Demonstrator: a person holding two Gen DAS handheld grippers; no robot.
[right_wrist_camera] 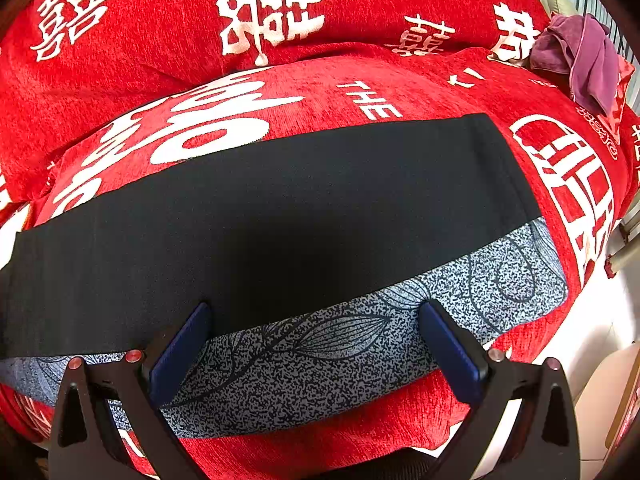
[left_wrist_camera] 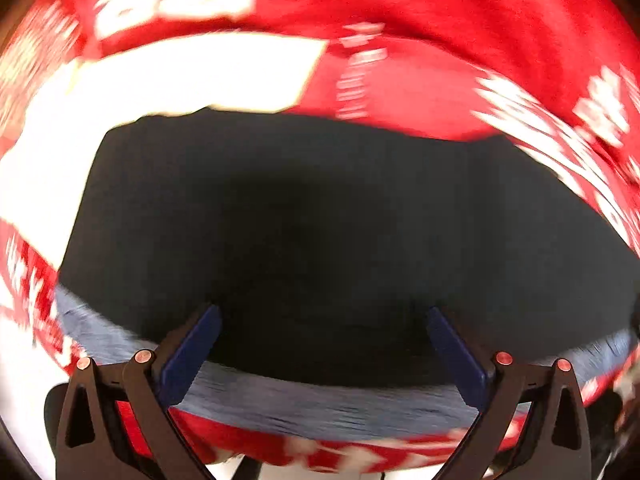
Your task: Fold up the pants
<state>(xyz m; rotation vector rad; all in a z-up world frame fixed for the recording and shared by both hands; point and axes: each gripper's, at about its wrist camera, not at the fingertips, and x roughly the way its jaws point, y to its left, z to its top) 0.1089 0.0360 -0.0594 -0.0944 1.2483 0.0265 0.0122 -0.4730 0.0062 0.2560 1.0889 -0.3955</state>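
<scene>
Red sofa cover with white lettering (right_wrist_camera: pixel 360 80) fills the background, and the black pants (right_wrist_camera: pixel 280 208) lie flat just ahead of both grippers, patterned grey waistband (right_wrist_camera: pixel 320 360) nearest. Left gripper (left_wrist_camera: pixel 323 344) gapes wide, empty; right gripper (right_wrist_camera: pixel 314 340) likewise. Soft, light, floppy cloth, probably best pinched at the waistband edge

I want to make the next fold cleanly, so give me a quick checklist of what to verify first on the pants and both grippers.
1. Left gripper open, nothing between the fingers: ok.
2. Right gripper open, nothing held: ok.
3. Black pants lie flat as a long strip on the red cover: ok.
4. Patterned grey fabric under the near edge, sticking out evenly: cannot tell, far left end out of view.
5. Left view sharp enough to aim: not ok, blurred.
6. Purple cloth apart from the pants: ok.
</scene>
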